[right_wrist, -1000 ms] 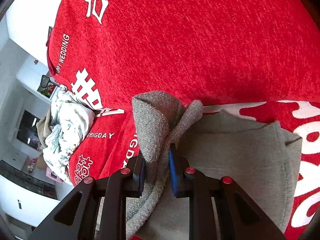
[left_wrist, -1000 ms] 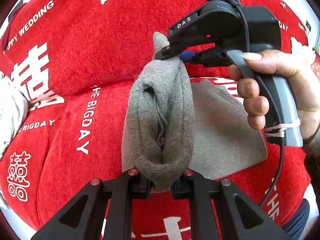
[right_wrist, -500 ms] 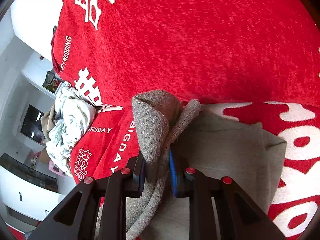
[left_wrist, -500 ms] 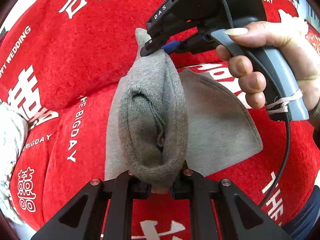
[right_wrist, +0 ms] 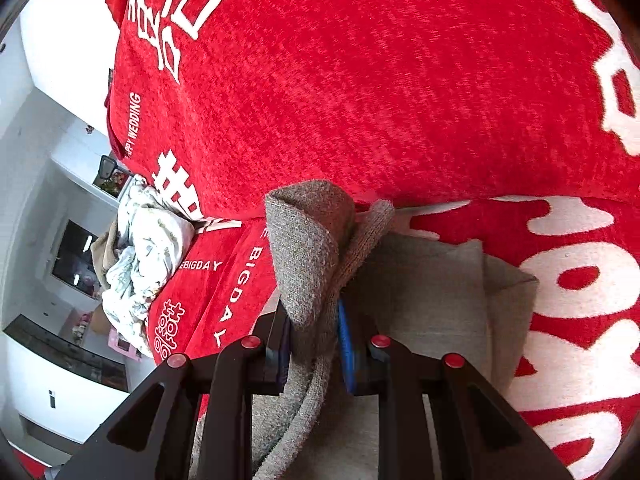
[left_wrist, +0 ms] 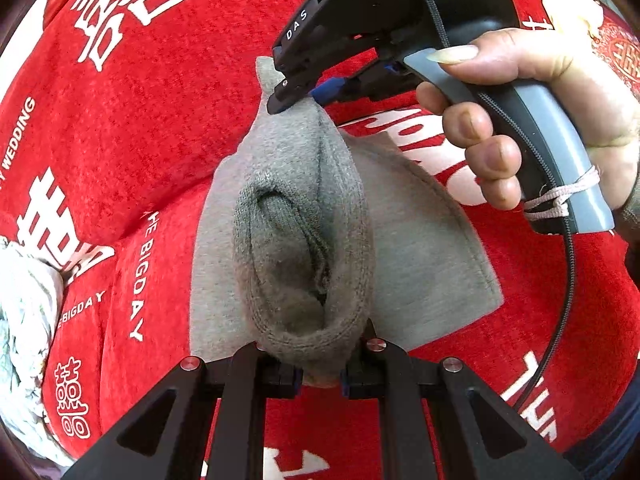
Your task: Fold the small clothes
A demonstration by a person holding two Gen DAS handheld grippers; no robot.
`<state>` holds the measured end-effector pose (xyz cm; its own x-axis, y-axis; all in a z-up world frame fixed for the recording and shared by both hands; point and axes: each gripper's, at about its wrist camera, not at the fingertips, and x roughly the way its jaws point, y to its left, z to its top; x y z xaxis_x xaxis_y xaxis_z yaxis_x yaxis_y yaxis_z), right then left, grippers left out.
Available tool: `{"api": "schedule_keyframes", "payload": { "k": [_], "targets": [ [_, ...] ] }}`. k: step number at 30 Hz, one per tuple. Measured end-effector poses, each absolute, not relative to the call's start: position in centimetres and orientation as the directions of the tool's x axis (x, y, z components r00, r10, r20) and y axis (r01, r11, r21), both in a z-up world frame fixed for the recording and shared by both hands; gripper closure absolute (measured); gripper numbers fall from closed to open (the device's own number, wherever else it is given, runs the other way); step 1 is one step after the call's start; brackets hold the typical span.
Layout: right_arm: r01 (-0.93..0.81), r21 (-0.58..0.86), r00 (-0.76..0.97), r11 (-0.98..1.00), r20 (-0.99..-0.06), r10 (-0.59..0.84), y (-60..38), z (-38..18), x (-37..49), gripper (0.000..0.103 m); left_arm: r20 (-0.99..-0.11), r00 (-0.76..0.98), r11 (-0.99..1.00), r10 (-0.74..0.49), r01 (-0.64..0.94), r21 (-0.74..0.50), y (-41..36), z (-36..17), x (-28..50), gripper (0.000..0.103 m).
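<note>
Two grippers lift one edge of a grey knitted garment off a red plush cover with white lettering.

The left gripper pinches the grey knitted garment by a bunched hem that hides its pads. Farther off, the right gripper, held in a hand, clamps the same edge; its own view shows cloth pressed between the blue pads. The garment's lower layer lies flat on the red plush cover. Only the right wrist view shows the pale crumpled cloth heap whole, at the cover's edge.
</note>
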<state>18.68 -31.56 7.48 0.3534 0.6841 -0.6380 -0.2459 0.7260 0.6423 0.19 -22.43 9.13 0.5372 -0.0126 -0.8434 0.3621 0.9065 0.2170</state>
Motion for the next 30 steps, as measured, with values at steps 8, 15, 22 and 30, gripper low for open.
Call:
{"api": "schedule_keyframes", "payload": {
  "k": [8, 15, 22, 30],
  "targets": [
    [-0.214, 0.650, 0.373, 0.729, -0.636, 0.676, -34.9, 6.6, 18.5, 0.081, -0.852, 0.524, 0.878, -0.011, 0.413, 0.243, -25.8, 8.0, 0.4, 0.089],
    [-0.164, 0.671, 0.373, 0.723, -0.637, 0.675, -37.2, 4.2, 18.7, 0.081, -0.863, 0.506, 0.857, 0.011, 0.440, 0.269, -27.4, 6.3, 0.9, 0.089],
    [-0.127, 0.686, 0.364, 0.717, -0.640, 0.677, -38.0, 2.0, 19.2, 0.081, -0.866, 0.500, 0.850, 0.033, 0.442, 0.287, -28.0, 5.0, 1.3, 0.089],
    [-0.084, 0.693, 0.357, 0.716, -0.650, 0.671, -38.4, 0.2, 19.5, 0.081, -0.873, 0.487, 0.861, 0.019, 0.437, 0.262, -27.7, 4.8, 1.9, 0.089]
  ]
}}
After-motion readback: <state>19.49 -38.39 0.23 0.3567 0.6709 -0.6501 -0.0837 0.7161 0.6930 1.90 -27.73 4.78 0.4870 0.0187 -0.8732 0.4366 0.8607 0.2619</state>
